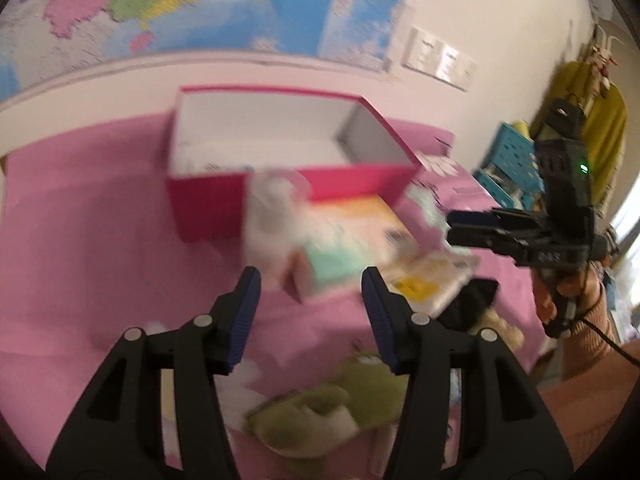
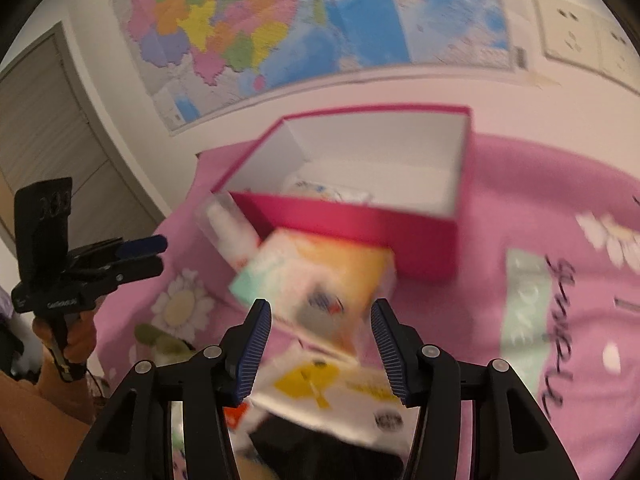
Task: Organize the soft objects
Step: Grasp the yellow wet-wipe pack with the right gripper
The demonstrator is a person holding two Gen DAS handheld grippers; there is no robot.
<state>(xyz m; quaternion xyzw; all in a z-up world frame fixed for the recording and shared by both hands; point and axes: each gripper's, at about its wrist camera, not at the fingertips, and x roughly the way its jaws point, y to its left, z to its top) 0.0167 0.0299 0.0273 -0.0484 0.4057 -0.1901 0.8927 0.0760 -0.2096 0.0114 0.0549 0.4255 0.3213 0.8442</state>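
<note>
An open pink box [image 1: 280, 184] [image 2: 360, 220] with a white inside stands on the pink bed cover; something pale lies in it [image 2: 328, 194]. In front of it lie a white plush toy [image 1: 272, 224] [image 2: 230, 228], a pastel tissue pack [image 1: 344, 240] [image 2: 320, 276] and a white pack with a yellow print [image 1: 428, 280] [image 2: 332, 388]. A green plush toy [image 1: 332, 404] lies near me, a black soft item [image 1: 472, 304] beside it. My left gripper [image 1: 312, 312] is open and empty above the cover. My right gripper [image 2: 320, 352] is open and empty over the two packs.
A map [image 1: 200, 4] hangs on the wall behind the bed. A blue crate [image 1: 512, 164] and yellow clothing [image 1: 600, 128] stand at the right. A grey door [image 2: 52, 152] is at the left. The bed cover [image 2: 540, 240] has flower prints.
</note>
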